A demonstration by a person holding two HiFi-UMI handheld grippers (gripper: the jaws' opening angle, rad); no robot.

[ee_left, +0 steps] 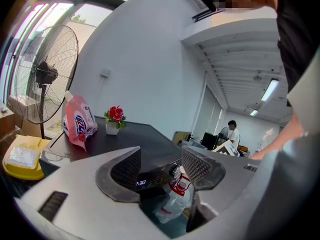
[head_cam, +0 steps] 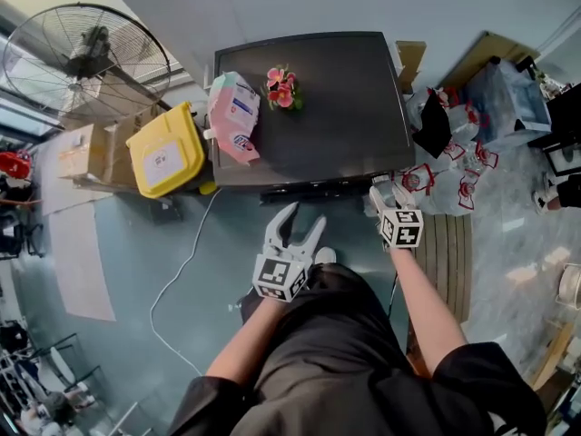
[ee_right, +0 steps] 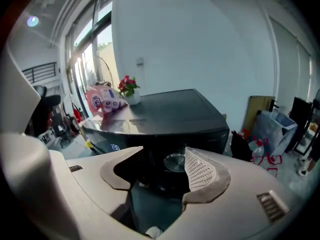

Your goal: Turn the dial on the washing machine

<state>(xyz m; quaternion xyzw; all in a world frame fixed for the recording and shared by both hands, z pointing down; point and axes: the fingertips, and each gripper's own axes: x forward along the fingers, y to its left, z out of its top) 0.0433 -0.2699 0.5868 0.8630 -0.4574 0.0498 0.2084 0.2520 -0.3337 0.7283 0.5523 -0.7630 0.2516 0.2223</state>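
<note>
The right gripper (ee_right: 163,153) holds its jaws apart, with the washing machine (head_cam: 309,107) dial (ee_right: 175,162) framed just ahead between them. The left gripper (ee_left: 161,155) also has its jaws apart, with nothing between them.

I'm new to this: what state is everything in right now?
Washing machine: display lit.
Dial: untouched.
Left gripper: jaws apart, empty.
Right gripper: jaws apart, facing the dial, not on it.
Detergent pouch: resting on the machine's top.
Flower pot: upright.
Yellow bin: lid shut.
</note>
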